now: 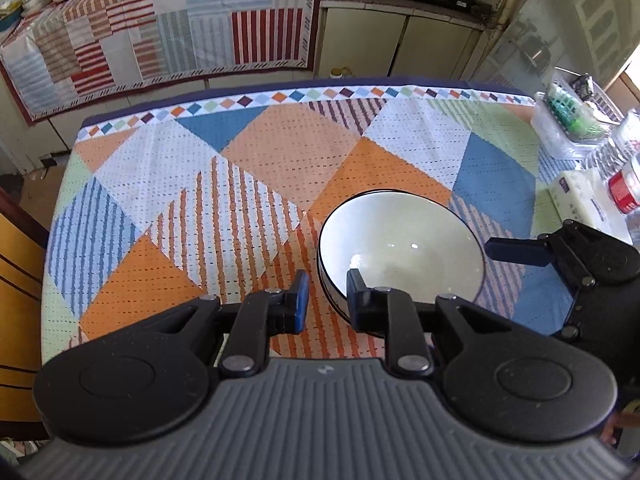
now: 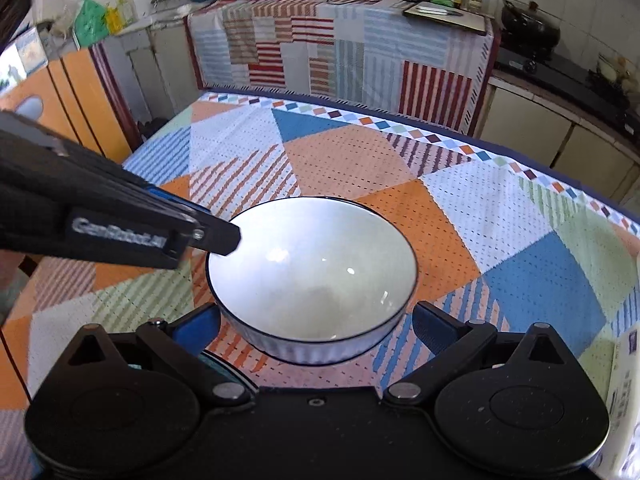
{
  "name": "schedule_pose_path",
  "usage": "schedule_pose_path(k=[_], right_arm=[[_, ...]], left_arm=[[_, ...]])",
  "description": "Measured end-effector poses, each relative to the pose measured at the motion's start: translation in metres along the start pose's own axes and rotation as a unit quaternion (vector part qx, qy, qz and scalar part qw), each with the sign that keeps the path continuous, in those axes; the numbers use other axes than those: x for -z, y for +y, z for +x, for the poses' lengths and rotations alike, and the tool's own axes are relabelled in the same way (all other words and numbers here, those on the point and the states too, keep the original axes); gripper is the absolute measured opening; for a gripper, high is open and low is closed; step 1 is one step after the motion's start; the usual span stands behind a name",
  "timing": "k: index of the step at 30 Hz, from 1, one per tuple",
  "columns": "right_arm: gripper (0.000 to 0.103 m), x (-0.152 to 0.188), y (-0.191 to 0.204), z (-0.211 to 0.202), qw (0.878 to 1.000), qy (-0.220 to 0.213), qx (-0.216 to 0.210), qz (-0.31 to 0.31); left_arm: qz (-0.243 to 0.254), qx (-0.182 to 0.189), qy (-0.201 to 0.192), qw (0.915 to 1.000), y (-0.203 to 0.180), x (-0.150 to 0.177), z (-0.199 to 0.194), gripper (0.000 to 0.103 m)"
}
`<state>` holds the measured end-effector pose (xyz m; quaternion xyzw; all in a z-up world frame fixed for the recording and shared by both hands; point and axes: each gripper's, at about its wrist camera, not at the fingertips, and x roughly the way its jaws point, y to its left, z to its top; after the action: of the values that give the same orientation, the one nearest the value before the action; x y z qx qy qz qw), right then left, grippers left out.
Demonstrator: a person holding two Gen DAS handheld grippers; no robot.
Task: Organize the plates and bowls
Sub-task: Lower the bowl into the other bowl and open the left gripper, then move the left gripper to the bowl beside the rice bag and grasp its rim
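Observation:
A white bowl with a dark rim (image 1: 400,248) (image 2: 312,272) sits on the patterned tablecloth (image 1: 260,168) (image 2: 360,160). My left gripper (image 1: 327,296) is open; its jaws straddle the bowl's near-left rim, one finger inside the bowl and one outside, not clamped. In the right wrist view the left gripper's finger (image 2: 220,238) reaches over the bowl's left rim. My right gripper (image 2: 316,326) is wide open with the bowl between its fingers, apart from its sides. It shows at the bowl's right in the left wrist view (image 1: 560,256). No plates are in view.
A clear plastic box (image 1: 568,120), a white carton (image 1: 580,196) and a red-capped container (image 1: 626,192) stand at the table's right edge. A cloth-covered counter (image 2: 340,48) with appliances and a stove (image 2: 532,36) lies beyond the table. An orange cabinet (image 2: 80,92) is left.

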<state>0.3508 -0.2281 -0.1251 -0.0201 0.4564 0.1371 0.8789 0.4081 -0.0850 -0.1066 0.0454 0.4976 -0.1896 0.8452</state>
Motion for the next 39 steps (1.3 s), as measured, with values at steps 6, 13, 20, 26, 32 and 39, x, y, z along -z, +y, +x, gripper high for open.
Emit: schedule_pose_path(k=[6, 13, 20, 26, 32, 39], right_arm=[[0.103, 0.011, -0.005, -0.04, 0.999, -0.038, 0.005, 0.005], [0.103, 0.031, -0.01, -0.103, 0.995, -0.086, 0.028, 0.038], [0.103, 0.067, -0.016, -0.157, 0.992, -0.087, 0.07, 0.066], [0.103, 0.095, -0.021, -0.199, 0.986, -0.072, 0.123, 0.086], [0.103, 0.129, -0.024, -0.233, 0.982, -0.062, 0.145, 0.108], [0.103, 0.185, -0.029, -0.232, 0.976, -0.031, 0.162, 0.145]], left_arm=[[0.012, 0.019, -0.006, 0.9997, -0.012, 0.006, -0.031, 0.02], [0.052, 0.041, -0.014, 0.9977, -0.039, 0.017, -0.072, 0.02], [0.112, 0.064, -0.019, 0.9915, -0.076, 0.034, -0.104, 0.02], [0.155, 0.073, -0.013, 0.9852, -0.105, 0.052, -0.122, 0.028], [0.191, 0.09, -0.014, 0.9774, -0.132, 0.071, -0.144, 0.032], [0.21, 0.096, -0.009, 0.9729, -0.157, 0.081, -0.15, 0.038]])
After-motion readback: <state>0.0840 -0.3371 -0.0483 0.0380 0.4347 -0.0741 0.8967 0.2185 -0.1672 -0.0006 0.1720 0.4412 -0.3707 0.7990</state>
